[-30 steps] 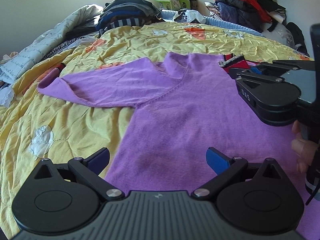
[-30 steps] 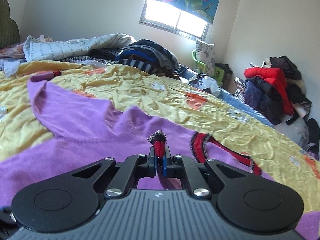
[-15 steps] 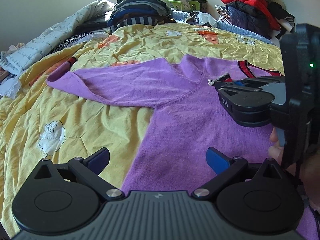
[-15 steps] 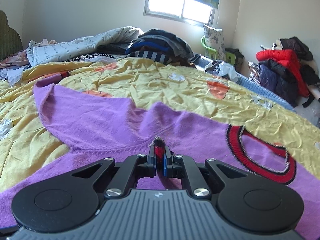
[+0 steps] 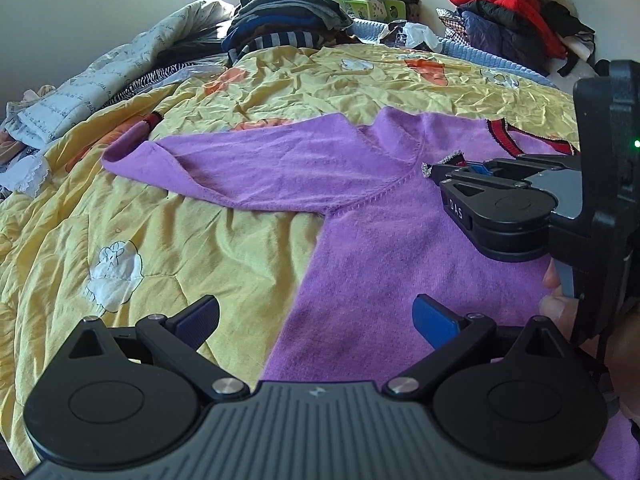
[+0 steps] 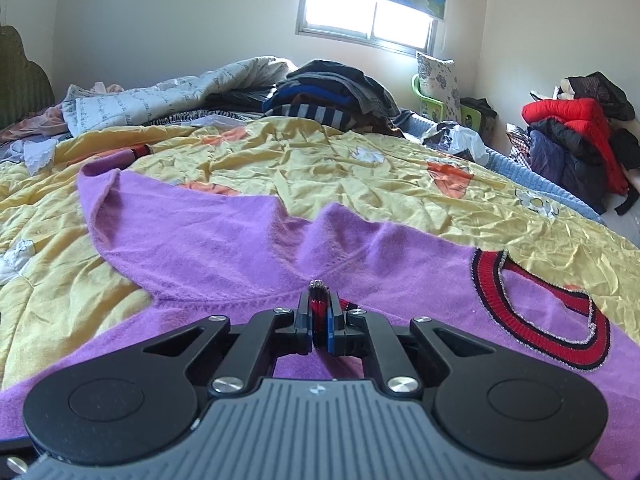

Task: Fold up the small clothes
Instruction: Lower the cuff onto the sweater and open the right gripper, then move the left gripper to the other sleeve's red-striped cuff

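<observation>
A purple sweater with a red and black striped collar lies spread on the yellow quilt, one sleeve stretched out to the left. My left gripper is open and empty, low over the sweater's lower body edge. My right gripper is shut on a red-striped cuff of the sweater, holding it over the sweater's chest; it also shows in the left wrist view at the right.
A pile of folded dark clothes and a grey printed blanket lie at the bed's far side. A red and dark jacket heap is at the right. A green chair with a cushion stands under the window.
My right gripper has carried the striped cuff leftward across the sweater's chest and lower. The collar has come into fuller view. My left gripper stayed open and drifted slightly.
</observation>
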`<state>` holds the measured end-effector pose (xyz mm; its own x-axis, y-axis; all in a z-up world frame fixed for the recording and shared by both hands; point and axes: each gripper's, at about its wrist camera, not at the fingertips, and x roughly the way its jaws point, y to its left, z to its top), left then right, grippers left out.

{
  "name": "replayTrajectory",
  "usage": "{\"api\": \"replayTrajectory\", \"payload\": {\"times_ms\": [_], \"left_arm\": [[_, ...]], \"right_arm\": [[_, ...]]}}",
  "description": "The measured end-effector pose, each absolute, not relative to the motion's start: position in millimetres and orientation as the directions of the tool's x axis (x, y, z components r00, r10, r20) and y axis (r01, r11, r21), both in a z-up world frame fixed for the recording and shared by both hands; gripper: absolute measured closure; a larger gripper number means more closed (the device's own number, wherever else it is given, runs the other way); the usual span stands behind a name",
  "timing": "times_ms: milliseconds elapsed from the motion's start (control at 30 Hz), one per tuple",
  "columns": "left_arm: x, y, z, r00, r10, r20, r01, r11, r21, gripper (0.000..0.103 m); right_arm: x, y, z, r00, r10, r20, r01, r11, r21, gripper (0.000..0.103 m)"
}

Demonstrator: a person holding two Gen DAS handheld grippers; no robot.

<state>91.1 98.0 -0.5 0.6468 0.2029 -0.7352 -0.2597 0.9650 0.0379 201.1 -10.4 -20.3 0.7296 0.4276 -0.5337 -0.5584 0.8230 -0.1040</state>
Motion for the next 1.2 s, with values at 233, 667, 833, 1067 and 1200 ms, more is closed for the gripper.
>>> {"api": "replayTrajectory", "payload": {"times_ms": [233,667,833,1067,1200], "left_arm": [[90,104,0,0.641,0.224,-0.734,-0.281,0.959,0.048,0.000],[92,114,-1,0.632,0.249,-0.734,-0.303,0.951,0.061,0.000],[95,118,-3,0.627,0.250,-0.738,-0.300,0.952,0.068,0.000],[110,158,4,0.612,0.316,-0.725,-0.373,0.924,0.088,0.000],[125,193,10,0.593,0.355,-0.723,-0.425,0.900,0.093,0.000]], "right_arm": [[201,0,-24,0.702,0.426,-0.570,-0.581,0.806,-0.112,0.088],[194,-2,-20,0.666,0.460,-0.588,-0.605,0.794,-0.064,0.054],[202,-8,-27,0.605,0.471,-0.642,-0.600,0.800,0.022,0.050],[195,-34,-9,0.565,0.558,-0.608,-0.569,0.797,0.203,0.045],[190,-39,-6,0.531,0.581,-0.617,-0.579,0.780,0.237,0.044]]}}
